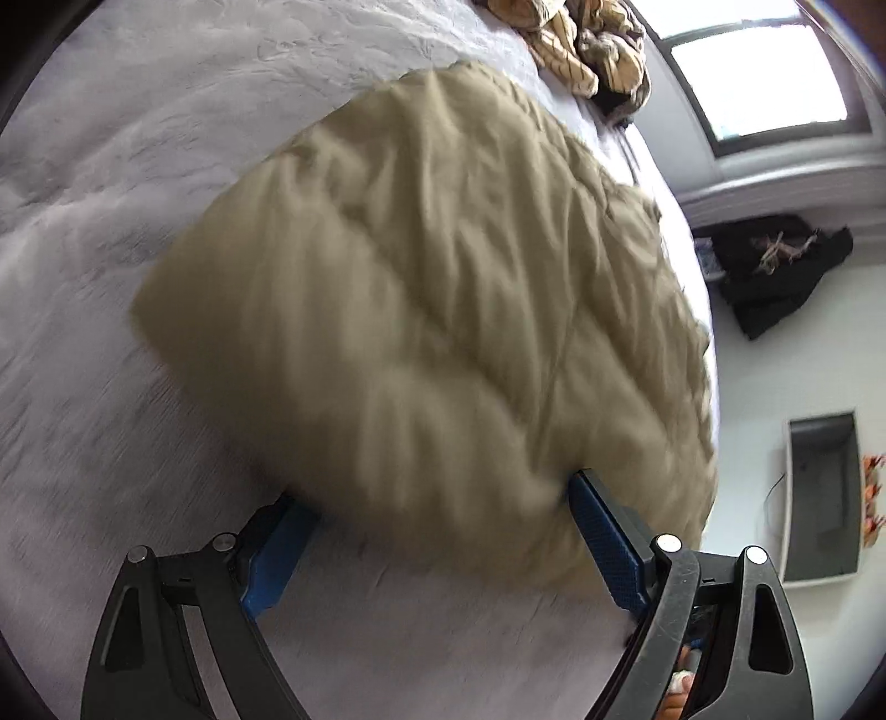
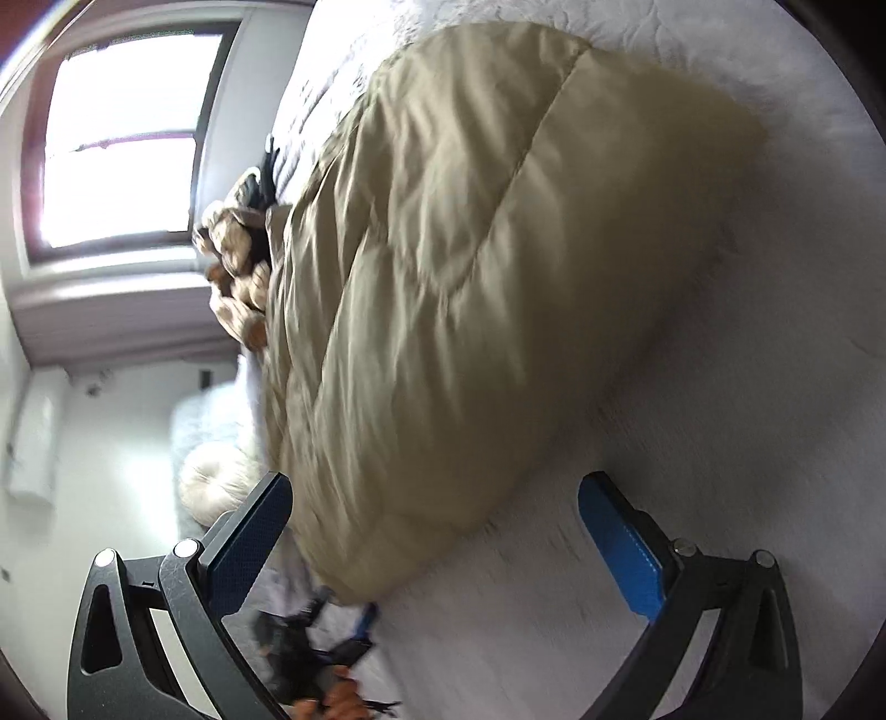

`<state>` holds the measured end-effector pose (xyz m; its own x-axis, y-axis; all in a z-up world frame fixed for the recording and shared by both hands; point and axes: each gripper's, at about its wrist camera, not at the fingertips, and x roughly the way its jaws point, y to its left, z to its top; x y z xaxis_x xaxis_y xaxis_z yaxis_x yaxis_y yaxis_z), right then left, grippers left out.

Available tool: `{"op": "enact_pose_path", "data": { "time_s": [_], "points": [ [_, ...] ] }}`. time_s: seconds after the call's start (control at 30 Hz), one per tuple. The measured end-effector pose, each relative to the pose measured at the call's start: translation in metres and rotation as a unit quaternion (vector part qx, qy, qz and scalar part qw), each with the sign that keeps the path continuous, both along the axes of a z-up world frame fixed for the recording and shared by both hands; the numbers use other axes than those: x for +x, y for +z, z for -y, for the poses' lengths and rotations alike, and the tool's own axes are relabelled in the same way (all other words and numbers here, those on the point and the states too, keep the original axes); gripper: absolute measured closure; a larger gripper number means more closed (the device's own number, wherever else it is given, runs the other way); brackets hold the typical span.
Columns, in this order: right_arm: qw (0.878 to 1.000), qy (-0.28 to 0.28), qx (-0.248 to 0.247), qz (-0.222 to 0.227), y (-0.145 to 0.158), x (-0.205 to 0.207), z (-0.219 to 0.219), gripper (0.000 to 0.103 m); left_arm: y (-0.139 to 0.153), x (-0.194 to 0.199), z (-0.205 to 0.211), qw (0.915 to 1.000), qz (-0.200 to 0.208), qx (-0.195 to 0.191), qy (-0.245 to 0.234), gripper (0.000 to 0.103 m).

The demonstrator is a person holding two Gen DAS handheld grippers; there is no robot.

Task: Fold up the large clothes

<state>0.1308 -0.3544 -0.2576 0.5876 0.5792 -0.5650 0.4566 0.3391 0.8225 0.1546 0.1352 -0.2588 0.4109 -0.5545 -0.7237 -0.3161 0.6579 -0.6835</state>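
White textured bedspread (image 1: 138,166) fills both views, window (image 1: 758,72) behind. Olive quilted garment (image 1: 421,310) lies folded in a thick bundle on the bed, near its edge. Left gripper (image 1: 443,526) spread wide, the bundle's near edge between its blue pads (image 1: 603,543); contact unclear through blur. Right gripper (image 2: 437,531) also spread, straddling the bundle's near corner, right-hand pad clear of the fabric. Tan patterned garment (image 1: 581,50) heaped at the far end of the bed, beside the olive one. Frames motion-blurred.
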Motion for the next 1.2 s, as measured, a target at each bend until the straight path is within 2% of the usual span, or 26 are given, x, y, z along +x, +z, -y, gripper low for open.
{"op": "enact_pose_path", "data": {
  "time_s": [0.2, 0.37, 0.4, 0.47, 0.5, 0.53, 0.57, 0.67, 0.8, 0.97, 1.13, 1.2],
  "points": [
    [0.996, -0.022, 0.072, 0.042, -0.018, 0.029, 0.0, 0.0, -0.004, 0.032, 0.006, 0.9996, 0.019, -0.009, 0.021, 0.013],
    [0.995, -0.026, 0.077, 0.049, -0.031, 0.05, -0.007, 0.0, -0.016, 0.051, 0.012, 0.9987, 0.016, 0.002, 0.049, 0.015],
    [0.996, -0.029, 0.075, 0.046, -0.032, 0.053, -0.008, 0.0, -0.015, 0.052, 0.013, 0.9984, 0.02, 0.004, 0.053, 0.039],
    [0.996, -0.037, 0.077, 0.039, -0.034, 0.053, -0.008, 0.004, -0.011, 0.055, 0.019, 0.9985, 0.035, -0.012, 0.041, 0.071],
    [0.995, -0.039, 0.079, 0.035, -0.035, 0.053, -0.007, 0.011, -0.005, 0.055, 0.021, 0.9982, 0.045, -0.012, 0.037, 0.081],
    [0.996, -0.039, 0.079, 0.026, -0.035, 0.052, -0.006, 0.046, 0.001, 0.054, 0.023, 0.9981, 0.053, -0.011, 0.03, 0.084],
    [0.996, -0.036, 0.081, 0.014, -0.038, 0.051, -0.005, 0.063, 0.011, 0.053, 0.025, 0.9976, 0.066, -0.004, 0.018, 0.085],
    [0.994, -0.038, 0.1, 0.028, -0.038, 0.043, -0.001, 0.078, 0.035, 0.049, 0.025, 0.9954, 0.096, 0.001, 0.0, 0.087],
    [0.993, -0.026, 0.102, 0.058, -0.018, 0.033, -0.004, 0.08, 0.066, 0.041, 0.022, 0.9923, 0.123, -0.005, -0.017, 0.087],
    [0.992, -0.002, 0.1, 0.071, 0.004, 0.004, -0.01, 0.08, 0.087, 0.008, 0.011, 0.991, 0.127, -0.017, -0.038, 0.087],
    [0.993, 0.005, 0.102, 0.058, 0.012, -0.038, -0.023, 0.08, 0.089, -0.05, -0.005, 0.9928, 0.097, -0.024, -0.066, 0.087],
    [0.993, 0.009, 0.107, 0.049, 0.012, -0.066, -0.029, 0.08, 0.081, -0.08, -0.015, 0.9945, 0.072, -0.031, -0.07, 0.087]
  ]
}}
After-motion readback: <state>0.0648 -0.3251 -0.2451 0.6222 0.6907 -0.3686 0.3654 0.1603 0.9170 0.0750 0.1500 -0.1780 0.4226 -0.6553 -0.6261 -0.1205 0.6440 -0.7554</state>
